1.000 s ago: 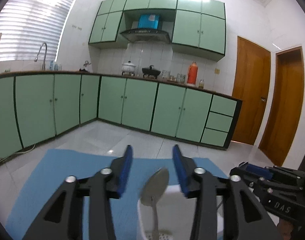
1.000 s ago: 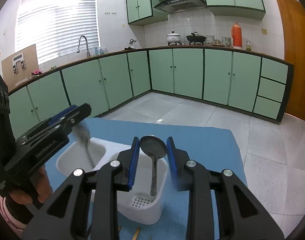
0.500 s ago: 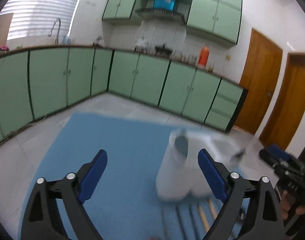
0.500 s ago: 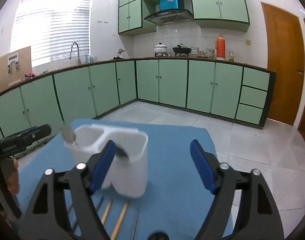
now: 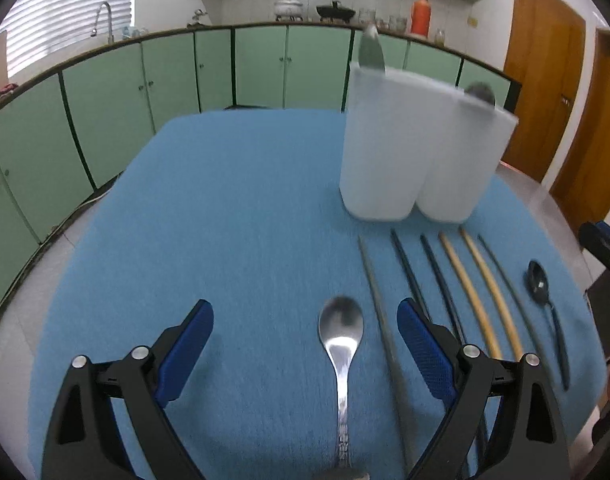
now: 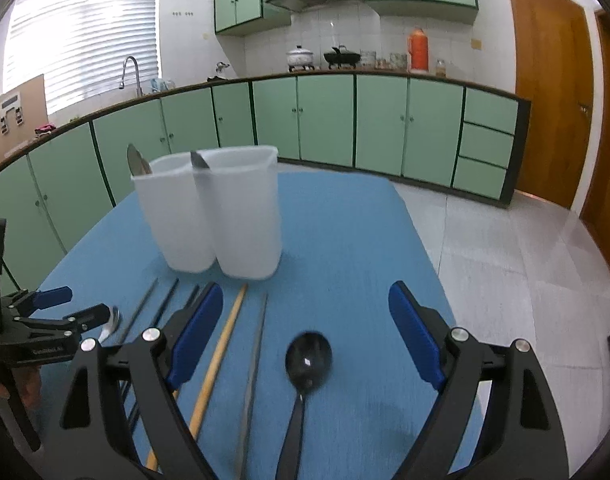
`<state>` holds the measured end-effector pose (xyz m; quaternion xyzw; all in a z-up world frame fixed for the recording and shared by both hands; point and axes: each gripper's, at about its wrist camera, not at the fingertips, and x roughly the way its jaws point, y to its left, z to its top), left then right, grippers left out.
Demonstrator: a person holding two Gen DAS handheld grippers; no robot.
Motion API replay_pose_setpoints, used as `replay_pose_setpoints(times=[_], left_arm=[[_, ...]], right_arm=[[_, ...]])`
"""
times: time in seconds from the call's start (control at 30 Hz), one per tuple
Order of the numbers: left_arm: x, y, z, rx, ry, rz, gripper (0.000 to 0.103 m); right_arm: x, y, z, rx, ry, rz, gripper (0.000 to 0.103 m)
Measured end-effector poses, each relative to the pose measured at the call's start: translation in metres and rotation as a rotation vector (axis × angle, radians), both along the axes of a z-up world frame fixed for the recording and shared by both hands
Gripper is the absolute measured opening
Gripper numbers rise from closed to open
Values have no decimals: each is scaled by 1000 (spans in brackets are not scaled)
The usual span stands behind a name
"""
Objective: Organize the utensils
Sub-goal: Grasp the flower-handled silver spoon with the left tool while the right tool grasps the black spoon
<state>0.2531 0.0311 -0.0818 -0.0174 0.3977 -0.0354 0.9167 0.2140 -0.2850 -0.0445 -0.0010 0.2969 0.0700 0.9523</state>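
A white two-compartment utensil holder [image 5: 417, 148] stands on the blue mat [image 5: 225, 208], with a spoon upright in each compartment. It also shows in the right wrist view [image 6: 213, 216]. My left gripper [image 5: 305, 340] is open, its jaws on either side of a silver spoon [image 5: 341, 344] lying flat. My right gripper [image 6: 305, 336] is open over a black spoon [image 6: 307, 364] lying flat. Several chopsticks [image 5: 465, 296] lie in a row between the two spoons, in grey, black and wood colours [image 6: 221, 352].
The blue mat covers a table whose right edge [image 6: 429, 240] drops to a tiled floor. Green kitchen cabinets [image 6: 345, 120] run along the far walls. Wooden doors [image 6: 545, 92] stand at the right.
Both grippers let go of the spoons in the holder, opened wide, drew back and dropped low over the mat. Each now straddles a spoon lying flat.
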Motion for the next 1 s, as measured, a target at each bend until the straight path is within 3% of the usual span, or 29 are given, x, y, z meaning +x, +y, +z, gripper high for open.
replay_pose_setpoints(times=[0.1, 0.5, 0.6, 0.67, 0.87, 1.0], left_arm=[[-1, 0, -8, -1, 23, -2, 90], [7, 2, -9, -19, 43, -42, 59], [7, -1, -9, -12, 40, -53, 46], [7, -2, -8, -17, 38, -64, 27], [4, 2, -5, -45, 23, -52, 26], [1, 7, 2, -42, -5, -27, 26]], right_arm=[[-1, -2, -7, 0, 19, -3, 82], [6, -2, -16, -18, 44, 11, 82], [6, -2, -18, -21, 53, 14, 82], [7, 1, -19, -28, 60, 15, 82], [10, 4, -23, -59, 96, 24, 77], [16, 6, -30, -79, 145, 27, 68]])
